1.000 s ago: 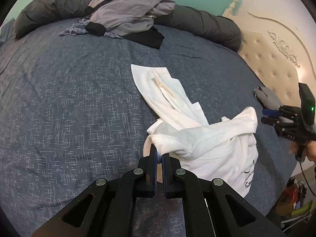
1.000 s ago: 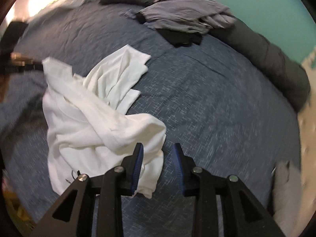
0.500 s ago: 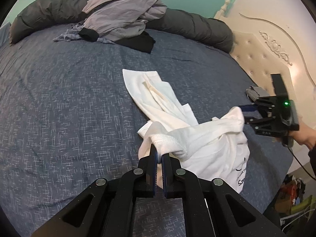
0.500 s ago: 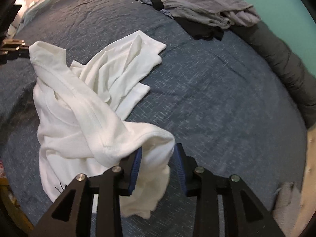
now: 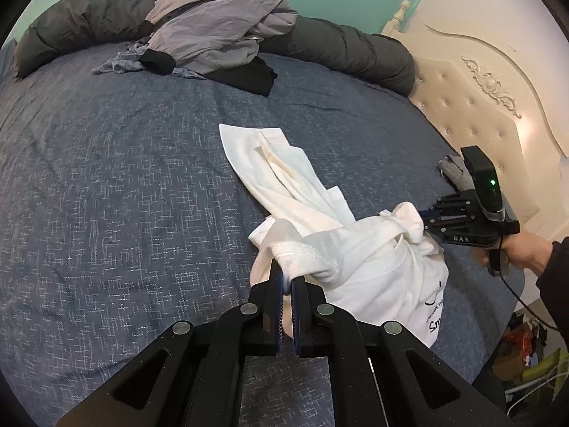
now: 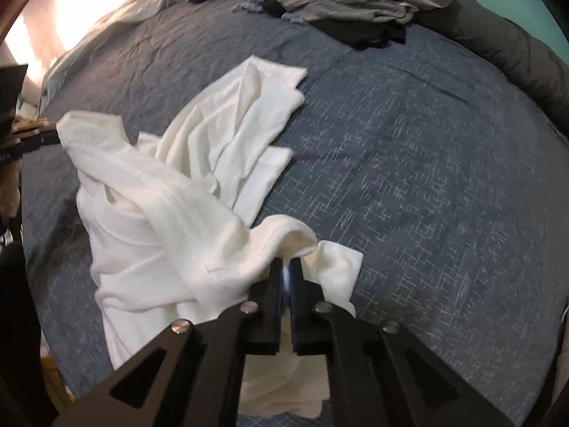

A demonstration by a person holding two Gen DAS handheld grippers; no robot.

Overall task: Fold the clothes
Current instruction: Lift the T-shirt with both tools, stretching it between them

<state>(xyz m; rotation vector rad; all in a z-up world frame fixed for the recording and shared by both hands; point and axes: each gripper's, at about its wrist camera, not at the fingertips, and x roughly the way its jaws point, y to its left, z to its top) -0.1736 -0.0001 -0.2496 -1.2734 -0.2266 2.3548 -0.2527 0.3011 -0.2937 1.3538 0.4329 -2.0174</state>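
Observation:
A white T-shirt (image 5: 373, 267) with black print lies crumpled on the blue bed cover (image 5: 124, 195); it also shows in the right wrist view (image 6: 160, 220). My left gripper (image 5: 287, 277) is shut on a hemmed edge of the shirt and holds it up. My right gripper (image 6: 287, 267) is shut on another edge of the shirt; it also shows in the left wrist view (image 5: 425, 219), at the shirt's right end. The left gripper shows at the left edge of the right wrist view (image 6: 53, 135), holding the shirt's far corner. One end of the shirt trails flat on the bed.
A pile of grey and black clothes (image 5: 220, 32) lies at the far side on a dark grey duvet roll (image 5: 338, 46). A cream tufted headboard (image 5: 480, 106) stands to the right. A small grey item (image 5: 455, 172) lies near it. Floor clutter (image 5: 522, 356) sits beyond the bed's edge.
My right gripper moved in to the shirt and closed on its edge; it was open before. The left gripper kept its hold and the shirt is now stretched between both.

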